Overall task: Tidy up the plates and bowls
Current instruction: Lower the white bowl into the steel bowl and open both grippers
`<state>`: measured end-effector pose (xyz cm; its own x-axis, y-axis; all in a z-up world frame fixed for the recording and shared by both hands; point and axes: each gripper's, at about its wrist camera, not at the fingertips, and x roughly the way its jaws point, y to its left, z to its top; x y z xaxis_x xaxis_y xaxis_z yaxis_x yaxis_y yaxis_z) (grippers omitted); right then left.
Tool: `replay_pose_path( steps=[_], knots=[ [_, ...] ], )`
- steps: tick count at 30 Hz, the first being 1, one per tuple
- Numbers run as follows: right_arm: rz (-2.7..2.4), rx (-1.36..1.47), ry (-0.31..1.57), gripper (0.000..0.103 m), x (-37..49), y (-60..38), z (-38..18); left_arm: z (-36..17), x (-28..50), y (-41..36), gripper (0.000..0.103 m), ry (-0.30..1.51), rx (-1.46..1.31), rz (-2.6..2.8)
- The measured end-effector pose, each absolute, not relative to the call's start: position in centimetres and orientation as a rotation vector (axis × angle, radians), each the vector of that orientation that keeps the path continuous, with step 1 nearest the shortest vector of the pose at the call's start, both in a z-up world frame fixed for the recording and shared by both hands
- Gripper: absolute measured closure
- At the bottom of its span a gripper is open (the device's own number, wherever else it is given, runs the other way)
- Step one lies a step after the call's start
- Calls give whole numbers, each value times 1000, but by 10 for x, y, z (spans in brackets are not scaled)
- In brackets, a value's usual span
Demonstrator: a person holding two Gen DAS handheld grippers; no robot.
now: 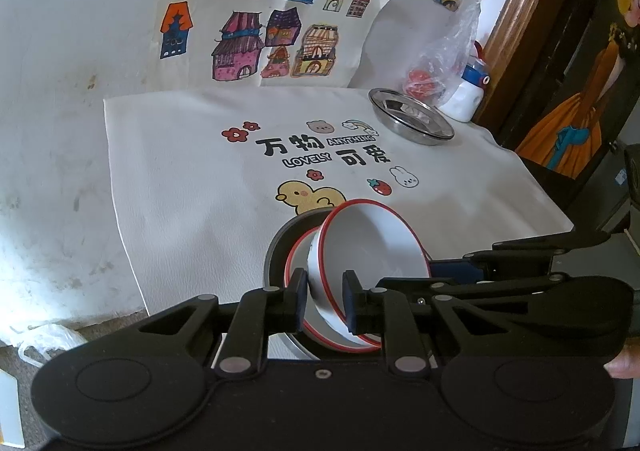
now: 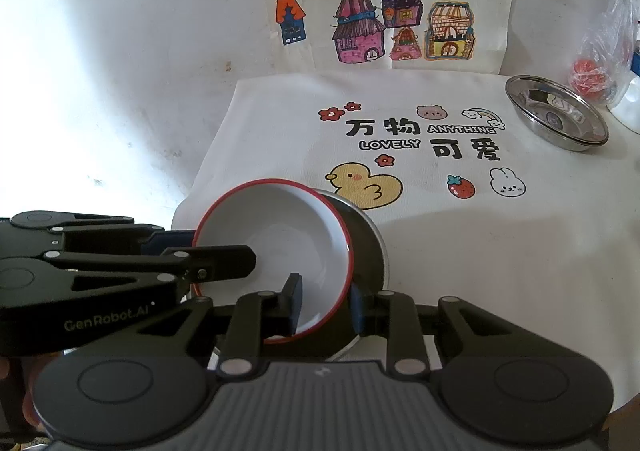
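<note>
A white bowl with a red rim is tilted over a dark, grey-edged plate near the front of the printed mat. A second red rim shows just under it. My left gripper is shut on the bowl's wall, one pad inside and one outside. In the right wrist view the same bowl leans on the dark plate. My right gripper is clamped on its near rim, while the left gripper holds its left side.
A steel dish sits at the mat's far right corner. Beside it are a plastic bag with red contents and a white bottle. Children's drawings lie behind the mat. A dark wooden frame stands at the right.
</note>
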<state>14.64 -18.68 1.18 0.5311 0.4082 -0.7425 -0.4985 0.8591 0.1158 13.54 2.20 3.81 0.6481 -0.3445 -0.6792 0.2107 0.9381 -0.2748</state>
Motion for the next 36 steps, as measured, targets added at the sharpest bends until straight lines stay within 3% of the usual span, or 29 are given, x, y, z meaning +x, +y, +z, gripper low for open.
replay_pose_path(
  steps=[12,15,22,28,31,32,35,36],
  knots=[
    [545,-114,854,74,146,-188,12,39,134,21,77,793,-163,-328],
    [546,-114,855,74,146,-189,11,42,131,19,66,782,-121,-297],
    [548,-113,854,74,145,-188,11,39,132,21,66,790,-122,-310],
    [545,-99,842,72,143,-193,14,42,130,25,60,777,-135,-323],
    [550,-84,833,69,141,-198,17,44,127,25,52,767,-136,-324],
    [555,-78,827,66,140,-200,19,45,125,26,44,761,-131,-314],
    [542,-74,802,46,135,-205,24,49,121,30,41,744,-138,-300],
    [541,-71,797,44,134,-208,25,50,120,31,40,741,-145,-300]
  ],
)
